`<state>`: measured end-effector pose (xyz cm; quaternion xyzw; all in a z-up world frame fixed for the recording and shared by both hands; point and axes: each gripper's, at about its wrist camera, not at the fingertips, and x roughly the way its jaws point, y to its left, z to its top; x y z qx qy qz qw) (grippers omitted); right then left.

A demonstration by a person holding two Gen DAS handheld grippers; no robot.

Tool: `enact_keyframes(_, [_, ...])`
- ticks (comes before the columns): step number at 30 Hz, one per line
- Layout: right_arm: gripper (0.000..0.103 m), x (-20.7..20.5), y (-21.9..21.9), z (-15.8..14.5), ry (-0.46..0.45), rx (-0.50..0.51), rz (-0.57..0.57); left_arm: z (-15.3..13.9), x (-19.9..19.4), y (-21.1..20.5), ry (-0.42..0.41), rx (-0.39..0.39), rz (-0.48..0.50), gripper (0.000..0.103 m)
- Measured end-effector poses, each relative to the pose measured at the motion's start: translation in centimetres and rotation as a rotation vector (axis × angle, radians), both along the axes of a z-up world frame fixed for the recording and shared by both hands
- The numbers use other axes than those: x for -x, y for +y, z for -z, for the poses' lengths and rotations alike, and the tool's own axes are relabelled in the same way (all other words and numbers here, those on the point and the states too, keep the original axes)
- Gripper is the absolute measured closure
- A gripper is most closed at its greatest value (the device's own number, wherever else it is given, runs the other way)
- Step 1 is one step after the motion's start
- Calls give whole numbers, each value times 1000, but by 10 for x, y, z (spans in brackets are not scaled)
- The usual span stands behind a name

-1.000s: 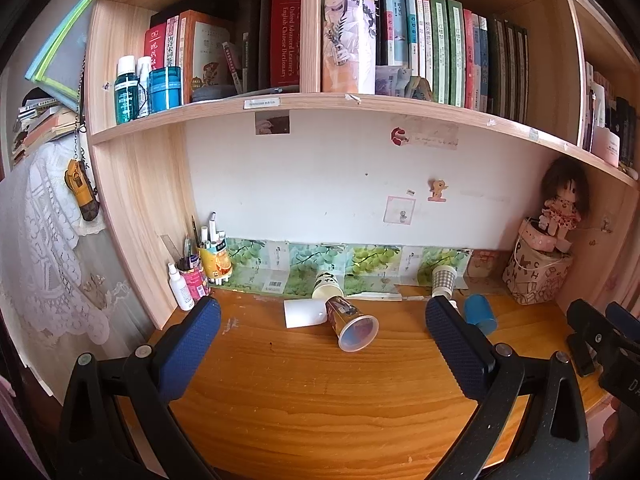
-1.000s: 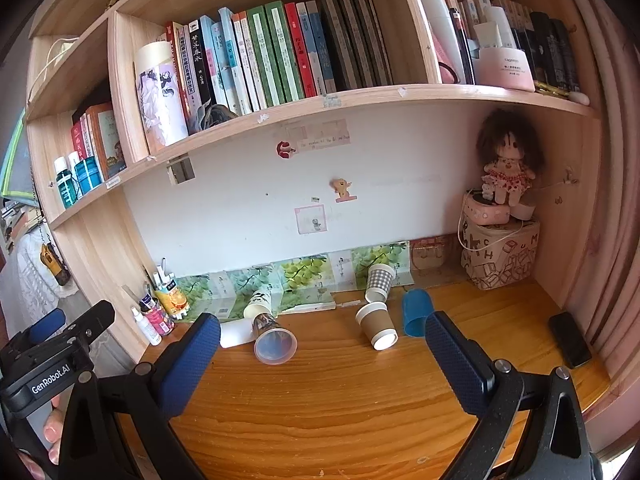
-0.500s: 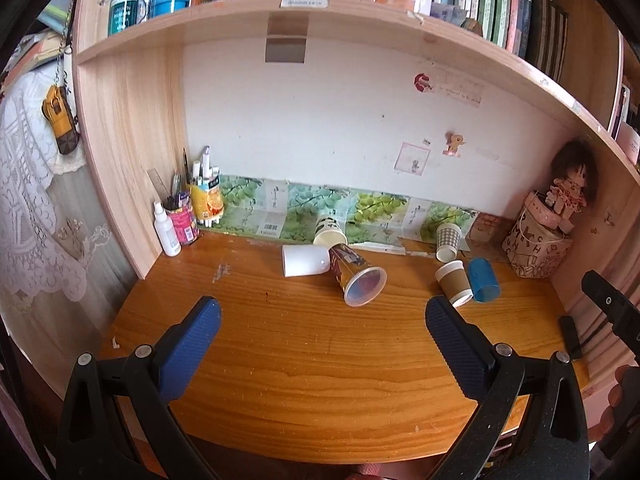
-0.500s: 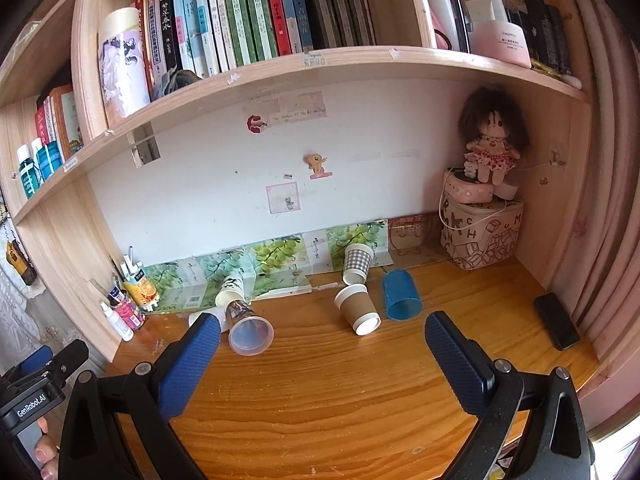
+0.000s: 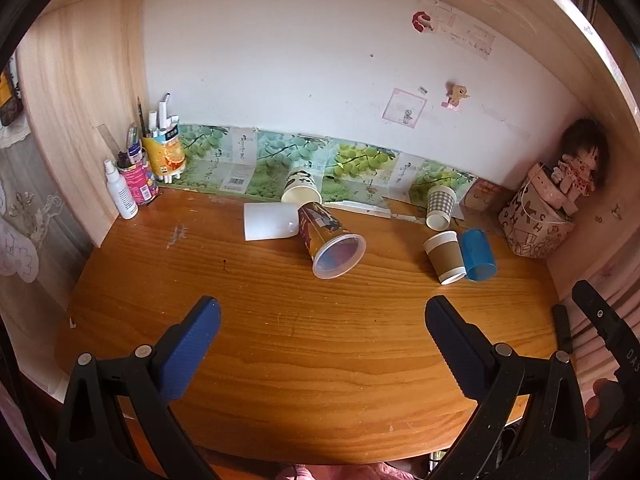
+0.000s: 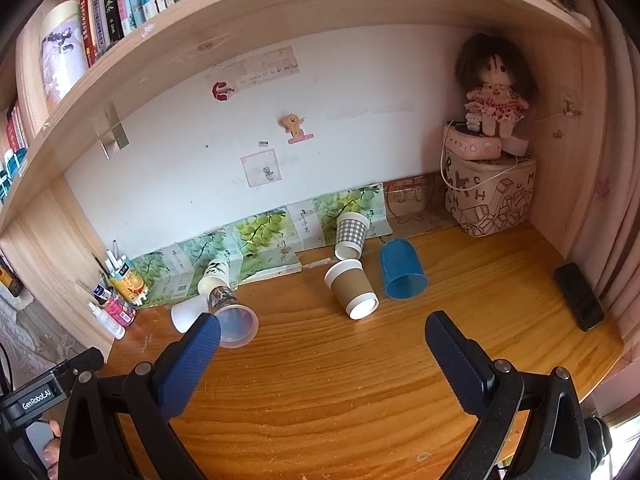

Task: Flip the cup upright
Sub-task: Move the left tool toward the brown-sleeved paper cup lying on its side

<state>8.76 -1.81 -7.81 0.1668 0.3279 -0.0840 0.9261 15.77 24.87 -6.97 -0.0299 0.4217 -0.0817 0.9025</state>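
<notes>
Several cups lie tipped on the wooden desk (image 5: 280,320). A clear printed cup (image 5: 330,240) lies with its mouth toward me, touching a white cup (image 5: 270,221) and a panda-print cup (image 5: 302,188). To the right lie a brown paper cup (image 5: 444,256), a blue cup (image 5: 476,254) and a checked cup (image 5: 440,207). In the right wrist view the brown cup (image 6: 353,288), the blue cup (image 6: 400,269) and the checked cup (image 6: 350,236) sit ahead. My left gripper (image 5: 322,332) is open and empty above the desk front. My right gripper (image 6: 322,344) is open and empty.
A pen holder and bottles (image 5: 136,176) stand at the back left. A patterned box with a doll (image 6: 490,196) sits at the back right. A black phone (image 6: 578,296) lies at the right edge. A shelf of books (image 6: 120,4) hangs overhead.
Both grippers have tilted down and moved closer to the desk; the cups look larger and the bookshelf has slid out of the top of the views. No cup has moved.
</notes>
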Motion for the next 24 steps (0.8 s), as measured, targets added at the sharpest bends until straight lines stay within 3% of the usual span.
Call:
enact_keyframes(15, [1,-38,-88,29,20,-49,9,34,-91,-128,169,-55,161,1])
enact_keyframes(24, [1,-44,-119,43,7,10,-40,78,-132,-208,286,-131,253,1])
